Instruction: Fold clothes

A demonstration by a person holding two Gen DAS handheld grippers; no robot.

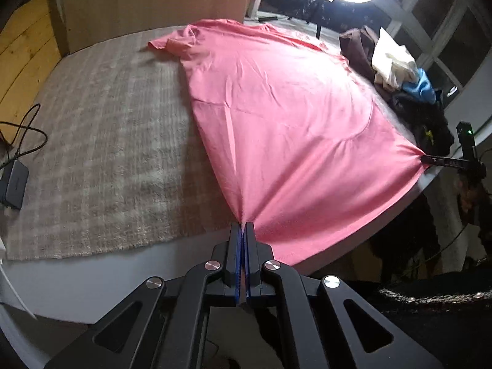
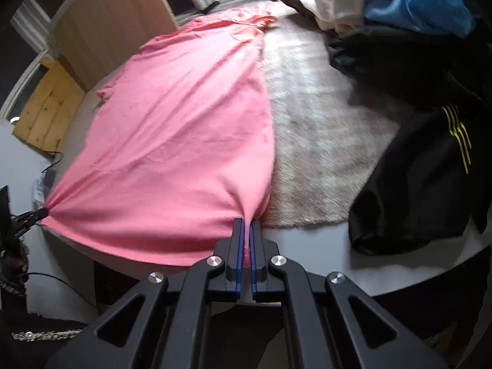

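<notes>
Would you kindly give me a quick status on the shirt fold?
Left gripper shut on pink shirt hem corner. Right gripper shut on other corner. Shirt spread flat on rug. Clothes pile beside, clear.

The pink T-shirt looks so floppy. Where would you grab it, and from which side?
By the two bottom hem corners, coming from the near table edge. The pink T-shirt lies flat on the fuzzy rug, collar far away, hem nearest. The left gripper and right gripper each pinch one corner, and the cloth fans out taut between them, so the hem stays straight for folding.
</notes>
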